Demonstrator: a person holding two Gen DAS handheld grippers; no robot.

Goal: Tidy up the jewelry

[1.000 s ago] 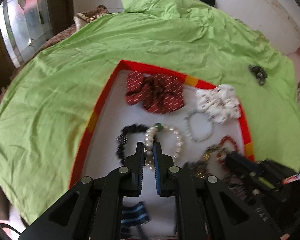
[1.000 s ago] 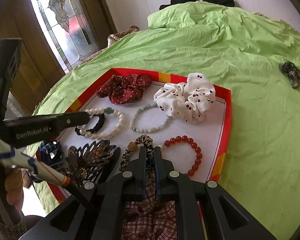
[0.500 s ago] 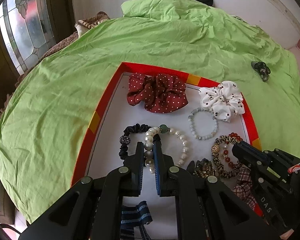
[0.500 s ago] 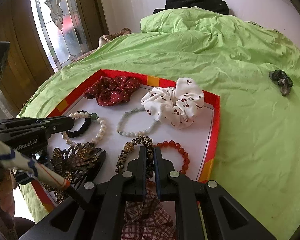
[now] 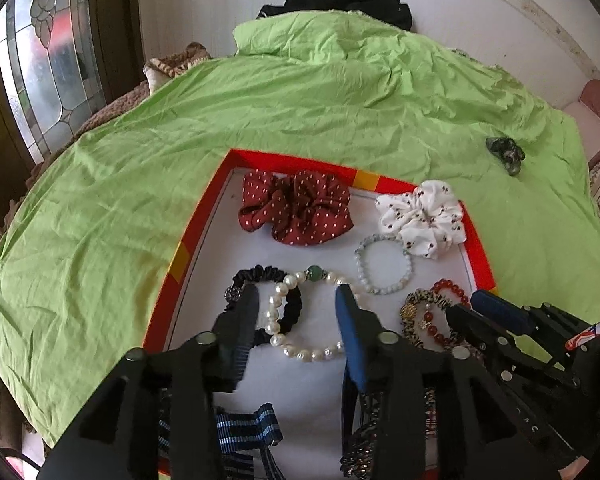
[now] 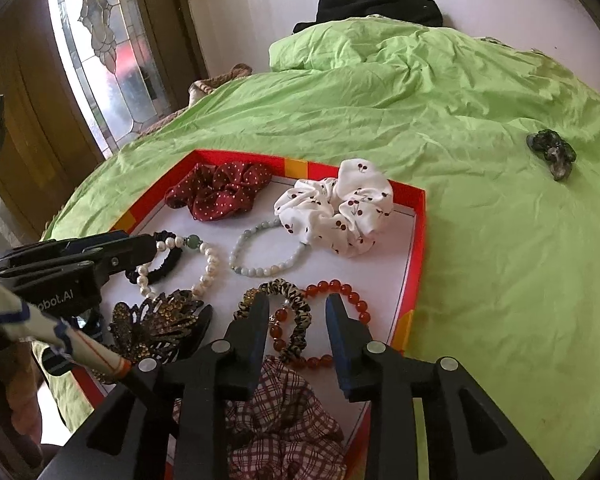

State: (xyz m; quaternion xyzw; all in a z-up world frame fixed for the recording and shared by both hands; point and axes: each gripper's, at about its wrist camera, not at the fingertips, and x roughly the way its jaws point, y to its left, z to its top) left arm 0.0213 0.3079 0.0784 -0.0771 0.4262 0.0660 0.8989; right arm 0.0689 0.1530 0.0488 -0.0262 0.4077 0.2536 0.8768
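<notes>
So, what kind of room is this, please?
Probably a bedroom in a home: a crumpled green bedsheet covers a wide bed, black clothing lies by the wall, and a stained-glass door panel stands at the left.

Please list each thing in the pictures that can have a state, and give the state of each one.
left gripper: jaws opening, pearl bracelet lying loose between them
right gripper: jaws opening, over leopard hair tie and red bead bracelet
tray: on the green sheet, holds the jewelry
dark hair clip: outside the tray, on the sheet
</notes>
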